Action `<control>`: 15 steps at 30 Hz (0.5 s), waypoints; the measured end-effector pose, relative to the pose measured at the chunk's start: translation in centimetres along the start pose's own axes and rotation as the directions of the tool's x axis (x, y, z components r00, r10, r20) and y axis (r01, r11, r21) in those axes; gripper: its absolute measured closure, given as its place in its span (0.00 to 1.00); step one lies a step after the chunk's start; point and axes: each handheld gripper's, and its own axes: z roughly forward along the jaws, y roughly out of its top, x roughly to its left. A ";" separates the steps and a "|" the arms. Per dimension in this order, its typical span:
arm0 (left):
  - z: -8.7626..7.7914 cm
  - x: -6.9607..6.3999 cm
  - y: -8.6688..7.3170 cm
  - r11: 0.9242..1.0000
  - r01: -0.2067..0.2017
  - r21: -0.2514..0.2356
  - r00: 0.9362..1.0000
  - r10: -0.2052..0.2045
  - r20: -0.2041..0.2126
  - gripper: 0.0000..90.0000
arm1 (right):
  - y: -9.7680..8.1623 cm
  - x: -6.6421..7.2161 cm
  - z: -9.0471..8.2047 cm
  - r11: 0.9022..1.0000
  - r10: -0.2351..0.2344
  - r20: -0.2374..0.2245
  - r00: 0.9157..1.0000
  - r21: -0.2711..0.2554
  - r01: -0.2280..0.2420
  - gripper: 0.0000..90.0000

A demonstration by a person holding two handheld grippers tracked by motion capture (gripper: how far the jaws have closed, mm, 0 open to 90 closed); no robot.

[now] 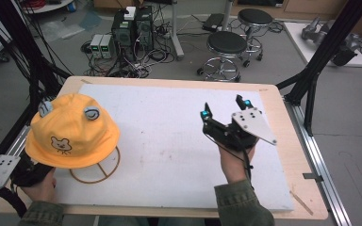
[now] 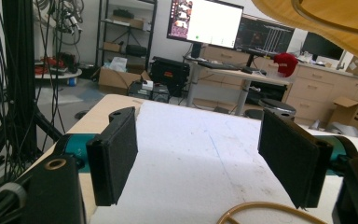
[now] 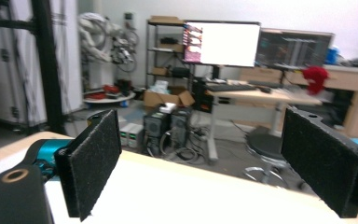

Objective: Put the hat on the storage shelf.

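An orange bucket hat (image 1: 72, 129) with a bear face and two grey ears sits on a wooden ring stand (image 1: 95, 170) at the left of the white mat (image 1: 169, 141). Its brim (image 2: 335, 23) hangs over the upper right of the left gripper view, and the stand's base ring (image 2: 261, 212) curves along the bottom. My left gripper (image 2: 209, 163) is open and empty, low beside the hat, held by the left hand (image 1: 40, 186). My right gripper (image 1: 223, 109) is open and empty above the mat's right half, raised and pointing away; in the right gripper view (image 3: 214, 163) its jaws stand wide apart.
The wooden table (image 1: 292, 141) carries the mat. Black frame posts (image 1: 325, 52) stand at both sides. Behind the table are two round stools (image 1: 226, 47), computer towers (image 1: 132, 28) and tangled cables on the floor. A desk with monitors (image 3: 223, 44) stands farther off.
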 end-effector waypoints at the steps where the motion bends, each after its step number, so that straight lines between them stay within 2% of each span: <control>1: 0.0 0.0 0.0 1.000 0.000 0.000 1.000 0.000 0.000 0.32 | -0.2 -0.6 -0.3 1.000 0.005 0.013 1.000 0.007 -0.005 0.13; 4: -0.1 -0.1 0.0 1.000 0.002 -0.004 1.000 -0.002 -0.001 0.32 | -0.7 -2.3 -1.2 0.999 0.029 0.043 0.999 0.020 -0.030 0.13; 6: -0.1 -0.1 0.0 1.000 0.003 -0.004 1.000 -0.003 -0.001 0.32 | -1.1 -3.1 -1.7 0.999 0.029 0.062 0.998 0.034 -0.031 0.13; 10: -0.2 -0.1 0.0 1.000 0.003 -0.003 1.000 -0.003 -0.004 0.32 | -2.1 -4.3 -2.5 0.998 0.013 0.095 0.995 0.057 -0.018 0.13; 15: -0.3 -0.1 0.0 1.000 0.005 -0.003 1.000 -0.005 -0.005 0.32 | -3.2 -5.4 -3.2 0.996 0.024 0.121 0.992 0.078 -0.033 0.13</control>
